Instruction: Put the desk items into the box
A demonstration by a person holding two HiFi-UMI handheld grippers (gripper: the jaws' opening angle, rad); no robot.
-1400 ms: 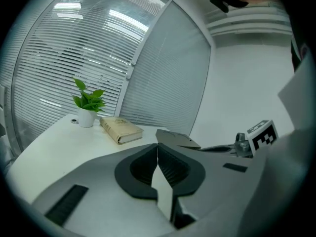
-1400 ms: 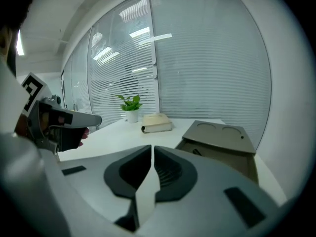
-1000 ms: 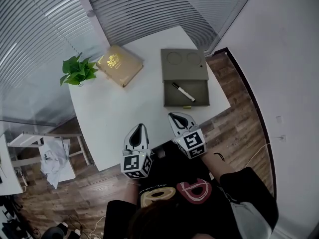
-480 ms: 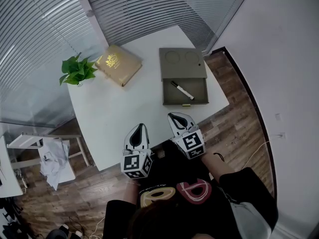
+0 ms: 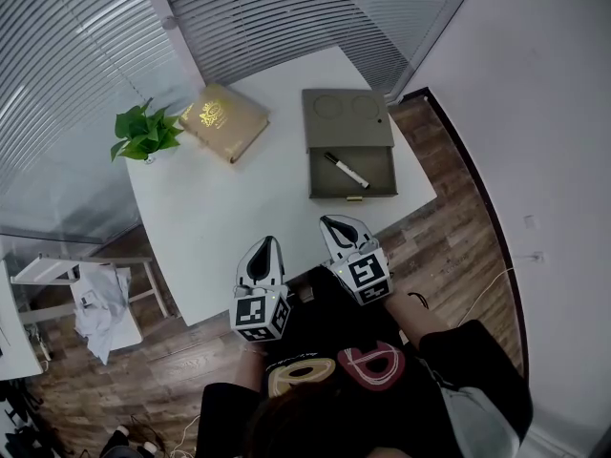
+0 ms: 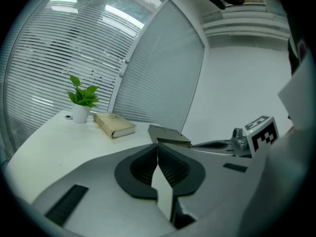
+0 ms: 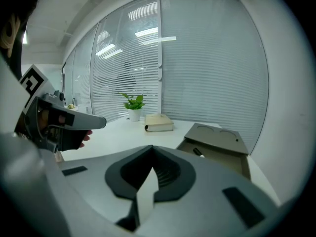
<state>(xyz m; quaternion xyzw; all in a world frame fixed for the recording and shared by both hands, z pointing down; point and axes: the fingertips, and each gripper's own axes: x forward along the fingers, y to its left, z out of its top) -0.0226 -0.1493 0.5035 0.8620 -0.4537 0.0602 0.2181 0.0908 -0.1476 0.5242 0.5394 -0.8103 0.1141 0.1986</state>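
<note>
Claws unmoved over last second: left claw (image 5: pixel 267 242) and right claw (image 5: pixel 330 220) both pressed together, empty, at white counter (image 5: pixel 220 218) edge nearest person, well short of olive-grey rectangular box (image 5: pixel 348 122). Black-and-white marker pen (image 5: pixel 347 171) lies inside box tray. Gold-brown hardcover book (image 5: pixel 226 122) and green leafy plant in white pot (image 5: pixel 145 134) left of box, untouched. Judgement: pause between items; book likely next.

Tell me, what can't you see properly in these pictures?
- Gold print on the book: too small to read in the head view.
- Marker: mostly hidden behind the right tool's body in the right gripper view.
- Box: mostly hidden behind the left tool in the left gripper view; its drawer cannot be seen there at all.
</note>
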